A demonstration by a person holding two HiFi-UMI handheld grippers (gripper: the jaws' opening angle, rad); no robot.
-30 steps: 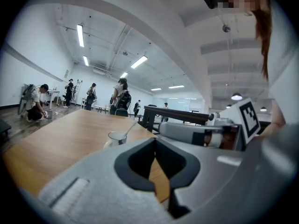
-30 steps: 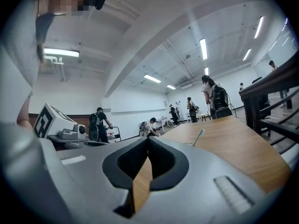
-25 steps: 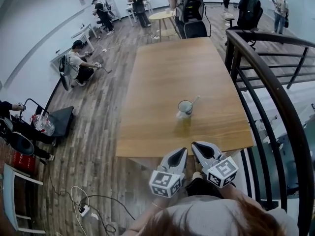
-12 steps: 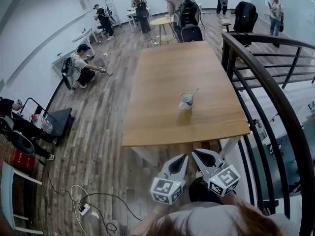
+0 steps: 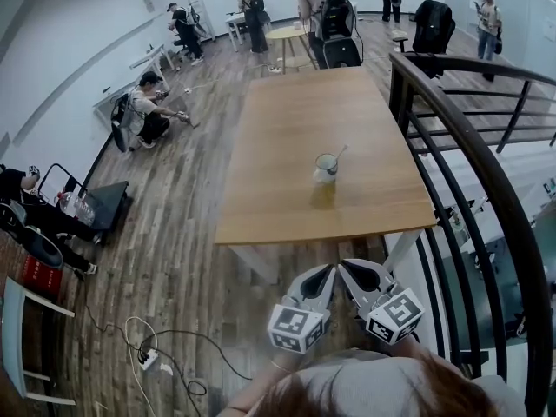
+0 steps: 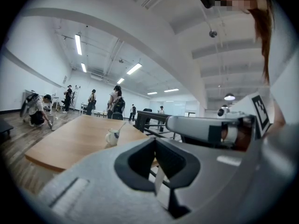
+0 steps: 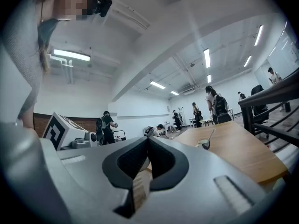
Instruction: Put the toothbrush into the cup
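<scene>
Evidently finished: finds the toothbrush leaning in the white cup right of centre on the wooden table. Holds the left gripper and right gripper pinched closed and empty off the near edge, presumably with nothing left to grasp.

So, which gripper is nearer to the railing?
Right. The right gripper is on the side of the railing; the left gripper is beside it, on the side away from the railing.

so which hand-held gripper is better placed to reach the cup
Left, barely: left hand-held gripper lines up with the cup, right hand-held gripper sits beside it. Both shut, empty, short of the table.
</scene>
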